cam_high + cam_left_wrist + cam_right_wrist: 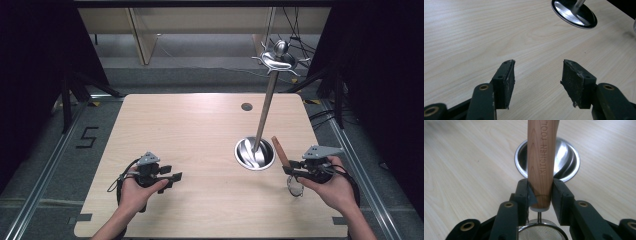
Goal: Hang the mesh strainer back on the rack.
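Two jaws of the right gripper (540, 192) pinch a strainer (541, 170) by its handle: round, smooth light wood, tapered, stamped "KITCHEN TOOL". Pads press flat on both sides near the handle's lower end, jaws about halfway closed. Below the grip, a white collar, a thin metal stem, then a wire ring with fine mesh at bottom centre of the right gripper view. In the high view the strainer (285, 155) sits lower right of frame, handle tilted up and left, mesh basket hanging under the right gripper (292, 167), close over the table (200, 135).

Just left of it in the high view, a stand (255, 152): polished round steel dish base, slim steel pole rising from it, shiny cap with short hook arms at the top, upper right of frame.

Left gripper (172, 177) at lower left of the high view, well apart from the strainer. Jaws wide open, nothing between them, black pads rough and chipped at the edges.

Table: pale wood-grain laminate, rounded corners, small dark hole near the far edge.
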Demonstrator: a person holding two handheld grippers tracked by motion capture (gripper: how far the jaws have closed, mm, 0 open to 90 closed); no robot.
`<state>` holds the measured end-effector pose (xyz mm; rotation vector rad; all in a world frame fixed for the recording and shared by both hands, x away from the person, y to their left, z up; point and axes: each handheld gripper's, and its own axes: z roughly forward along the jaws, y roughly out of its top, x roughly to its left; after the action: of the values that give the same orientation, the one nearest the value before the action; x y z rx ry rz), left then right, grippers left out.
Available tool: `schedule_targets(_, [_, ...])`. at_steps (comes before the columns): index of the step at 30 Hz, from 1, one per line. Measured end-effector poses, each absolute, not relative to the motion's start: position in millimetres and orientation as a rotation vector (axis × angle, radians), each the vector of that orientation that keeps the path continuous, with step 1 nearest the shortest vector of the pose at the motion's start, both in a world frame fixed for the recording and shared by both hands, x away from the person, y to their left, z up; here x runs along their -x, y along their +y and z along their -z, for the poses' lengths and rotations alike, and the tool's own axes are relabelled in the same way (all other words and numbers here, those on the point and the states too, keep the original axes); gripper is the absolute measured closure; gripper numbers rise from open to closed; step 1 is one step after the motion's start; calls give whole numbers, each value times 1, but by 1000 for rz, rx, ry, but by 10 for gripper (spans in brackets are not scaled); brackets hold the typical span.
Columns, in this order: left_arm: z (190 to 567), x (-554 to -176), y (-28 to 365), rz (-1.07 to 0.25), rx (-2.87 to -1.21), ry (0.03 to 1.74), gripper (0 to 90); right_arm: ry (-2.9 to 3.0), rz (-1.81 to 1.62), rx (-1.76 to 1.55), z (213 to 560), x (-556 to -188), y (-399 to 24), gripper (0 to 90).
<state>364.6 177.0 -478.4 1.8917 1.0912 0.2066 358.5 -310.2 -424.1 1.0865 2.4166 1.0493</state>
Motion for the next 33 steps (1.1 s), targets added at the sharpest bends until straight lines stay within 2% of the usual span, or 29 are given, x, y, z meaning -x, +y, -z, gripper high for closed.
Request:
schedule_targets(16, [479,-365,176,-210,-1890,1096,428,2246,-1207,-1110,408,-358,-310,692])
schedule_targets(33, [479,-365,176,-209,-1891,1091,428,2166,-1231,-1097,393,-355,-305,692])
